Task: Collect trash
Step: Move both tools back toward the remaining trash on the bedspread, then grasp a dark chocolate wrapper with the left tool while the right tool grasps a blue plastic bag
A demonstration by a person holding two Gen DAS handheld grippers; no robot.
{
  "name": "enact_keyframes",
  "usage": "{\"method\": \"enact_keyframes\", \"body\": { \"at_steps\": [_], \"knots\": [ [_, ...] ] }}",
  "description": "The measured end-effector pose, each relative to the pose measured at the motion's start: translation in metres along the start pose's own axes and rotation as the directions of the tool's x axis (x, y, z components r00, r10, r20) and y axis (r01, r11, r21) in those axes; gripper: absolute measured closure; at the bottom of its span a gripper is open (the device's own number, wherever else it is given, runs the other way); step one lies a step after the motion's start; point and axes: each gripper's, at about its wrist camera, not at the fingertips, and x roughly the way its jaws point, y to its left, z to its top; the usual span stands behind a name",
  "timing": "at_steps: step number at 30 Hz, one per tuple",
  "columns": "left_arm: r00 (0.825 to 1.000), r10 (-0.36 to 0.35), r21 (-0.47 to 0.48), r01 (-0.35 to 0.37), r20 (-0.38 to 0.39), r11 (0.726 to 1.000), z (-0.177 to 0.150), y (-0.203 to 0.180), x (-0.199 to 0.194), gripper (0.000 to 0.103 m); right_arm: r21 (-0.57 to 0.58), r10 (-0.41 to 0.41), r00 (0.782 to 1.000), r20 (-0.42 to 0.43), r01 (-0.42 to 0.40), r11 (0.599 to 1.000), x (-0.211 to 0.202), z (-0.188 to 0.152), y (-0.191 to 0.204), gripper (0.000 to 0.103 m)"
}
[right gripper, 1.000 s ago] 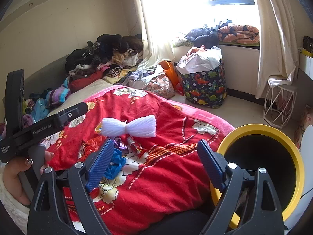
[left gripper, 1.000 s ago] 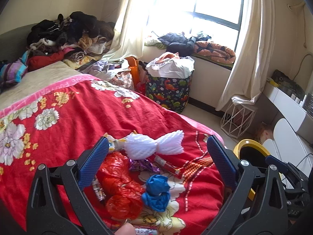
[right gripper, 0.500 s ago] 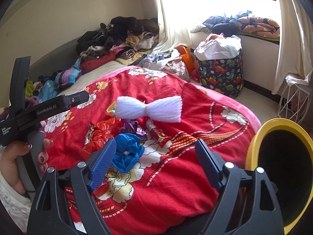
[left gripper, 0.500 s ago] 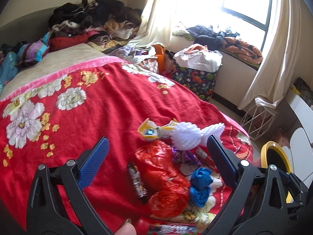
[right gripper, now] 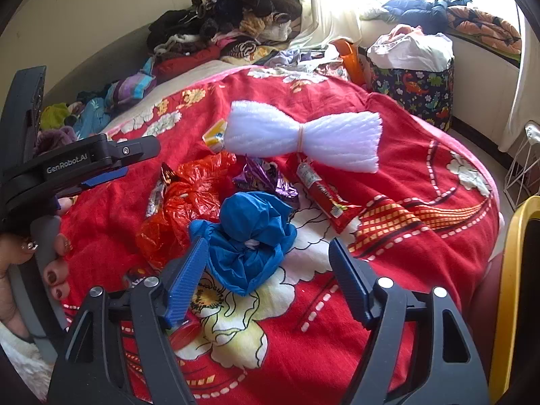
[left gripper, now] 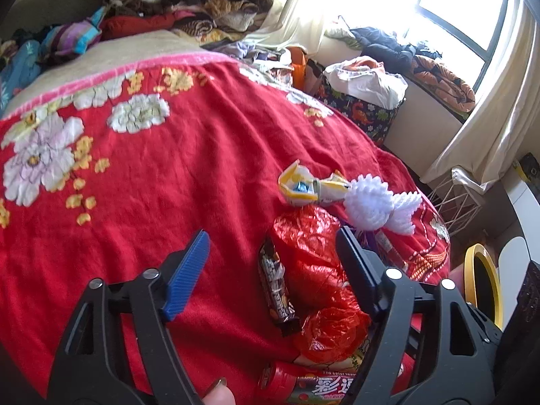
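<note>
Setting: red floral blanket [right gripper: 422, 182] over a bed, litter clustered on its near end. Yellow-rimmed black bin [right gripper: 516, 270] stands at the bed's right edge, beside the right gripper.

Trash, largest first: white foam fruit net tied at its middle like a bow [right gripper: 303, 135]; crumpled red plastic bag [right gripper: 182, 209]; knotted blue plastic bag [right gripper: 249, 236]; long red snack wrapper [right gripper: 324, 195]; dark candy-bar wrapper [left gripper: 275, 287]; yellow-and-white folded carton scrap [left gripper: 300, 185]; purple foil wrapper [right gripper: 263, 175]; red-capped printed tube [left gripper: 303, 386] at the lower frame edge.

Right gripper [right gripper: 266, 276]: jaws have just been closing but stand spread, straddling the near edge of the blue bag; pads not yet pressing it. Left gripper [left gripper: 273, 256]: jaws likewise just been closing, still apart, with the dark wrapper and part of the red bag between them; no contact visible. Neither holds anything.

Step in hand (judgement): each tool is lining up a first pick. For the right, push deeper so the pads bracket the blue bag's knot, not loose film that would slip. For the left, settle on one item; closing now may catch wrapper and bag together, or pinch blanket. Lift clear before swinging towards the bin.

Writing: "GenRobot.AI" on the left tool's body, seen from the right wrist. The tube bears large white Chinese characters, partly cut off. Wrapper print is too small to read.
</note>
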Motion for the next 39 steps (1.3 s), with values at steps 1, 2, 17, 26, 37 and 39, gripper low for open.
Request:
{"method": "enact_keyframes", "body": {
  "at_steps": [1,2,17,26,37,39],
  "knots": [
    [1.000,-0.006,-0.008,0.005,-0.014,1.000,-0.002,0.001,0.003,0.039,-0.001,0.001,1.000,-0.012,-0.001,1.000,0.005,0.000,0.000,0.035],
    [1.000,-0.012,-0.018,0.011,-0.028,1.000,-0.004,0.002,0.006,0.040,0.002,0.005,1.000,-0.029,-0.005,1.000,0.010,0.000,0.000,0.040],
    [0.989,-0.075,-0.113,0.061,-0.128,0.992,-0.021,0.009,0.030,0.053,0.053,0.043,0.997,-0.068,-0.039,0.998,0.014,-0.016,-0.011,0.086],
    [0.981,-0.119,-0.225,0.083,-0.153,0.971,-0.024,0.029,0.034,0.077,0.025,0.033,0.999,-0.034,-0.032,0.999,-0.005,-0.019,-0.010,0.088],
    [0.985,-0.151,-0.189,0.134,-0.083,0.973,-0.007,0.015,0.010,0.093,0.014,0.020,1.000,-0.003,-0.020,1.000,-0.024,-0.020,-0.012,0.089],
    [0.985,-0.161,-0.166,0.148,-0.066,0.975,-0.004,0.008,0.004,0.093,0.019,0.020,1.000,0.002,-0.020,1.000,-0.027,-0.020,-0.014,0.089]
  ]
}}
